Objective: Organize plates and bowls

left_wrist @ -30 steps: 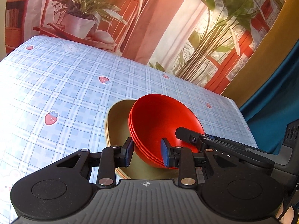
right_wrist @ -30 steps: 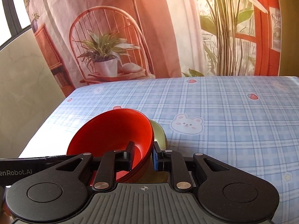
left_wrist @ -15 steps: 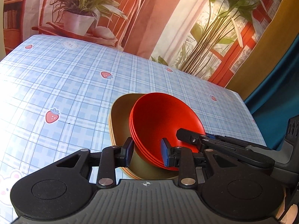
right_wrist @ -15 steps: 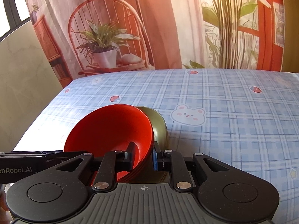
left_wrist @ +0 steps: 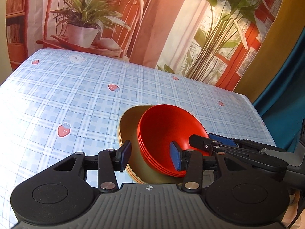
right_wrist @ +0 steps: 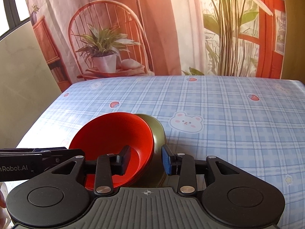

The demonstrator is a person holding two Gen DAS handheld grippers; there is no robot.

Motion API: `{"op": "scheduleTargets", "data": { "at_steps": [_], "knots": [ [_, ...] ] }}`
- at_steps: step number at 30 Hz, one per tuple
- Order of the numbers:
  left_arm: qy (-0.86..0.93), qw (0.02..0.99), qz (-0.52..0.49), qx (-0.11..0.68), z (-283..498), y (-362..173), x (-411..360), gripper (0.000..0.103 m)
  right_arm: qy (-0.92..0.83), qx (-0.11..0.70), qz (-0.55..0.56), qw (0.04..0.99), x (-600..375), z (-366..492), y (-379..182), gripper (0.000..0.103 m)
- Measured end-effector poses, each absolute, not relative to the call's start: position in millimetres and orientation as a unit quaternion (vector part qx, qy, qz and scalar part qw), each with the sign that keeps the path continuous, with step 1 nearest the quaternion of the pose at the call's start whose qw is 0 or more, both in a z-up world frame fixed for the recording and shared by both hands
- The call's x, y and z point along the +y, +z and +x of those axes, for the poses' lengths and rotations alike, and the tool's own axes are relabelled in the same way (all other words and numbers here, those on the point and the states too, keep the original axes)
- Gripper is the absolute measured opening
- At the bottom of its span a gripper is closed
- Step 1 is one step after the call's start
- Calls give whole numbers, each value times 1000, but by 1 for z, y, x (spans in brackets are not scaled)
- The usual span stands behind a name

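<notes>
Three nested round red plastic bowls sit in stacked olive-yellow plates, apparently three, on the blue checked tablecloth. The left gripper and right gripper have just been opening; each straddles the stack's rims, pads clear, gripping nothing.

Home-style set: printed backdrop, tablecloth
</notes>
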State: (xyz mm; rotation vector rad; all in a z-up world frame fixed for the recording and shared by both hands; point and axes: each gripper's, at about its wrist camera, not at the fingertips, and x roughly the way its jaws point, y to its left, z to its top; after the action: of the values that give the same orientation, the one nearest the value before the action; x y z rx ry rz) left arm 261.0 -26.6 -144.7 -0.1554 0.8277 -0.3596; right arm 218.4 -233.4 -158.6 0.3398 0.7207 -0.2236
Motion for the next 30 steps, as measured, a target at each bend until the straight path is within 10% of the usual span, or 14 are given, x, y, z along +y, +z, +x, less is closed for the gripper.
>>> {"op": "scheduleTargets", "data": {
  "at_steps": [18, 30],
  "knots": [
    [-144, 919, -21, 368, 236, -113, -25, 99, -140, 334, 157, 919, -234, 183, -135, 103],
    [-95, 944, 20, 314, 196, -66, -20, 103, -178, 307, 122, 927, -223, 154, -89, 103]
  ]
}}
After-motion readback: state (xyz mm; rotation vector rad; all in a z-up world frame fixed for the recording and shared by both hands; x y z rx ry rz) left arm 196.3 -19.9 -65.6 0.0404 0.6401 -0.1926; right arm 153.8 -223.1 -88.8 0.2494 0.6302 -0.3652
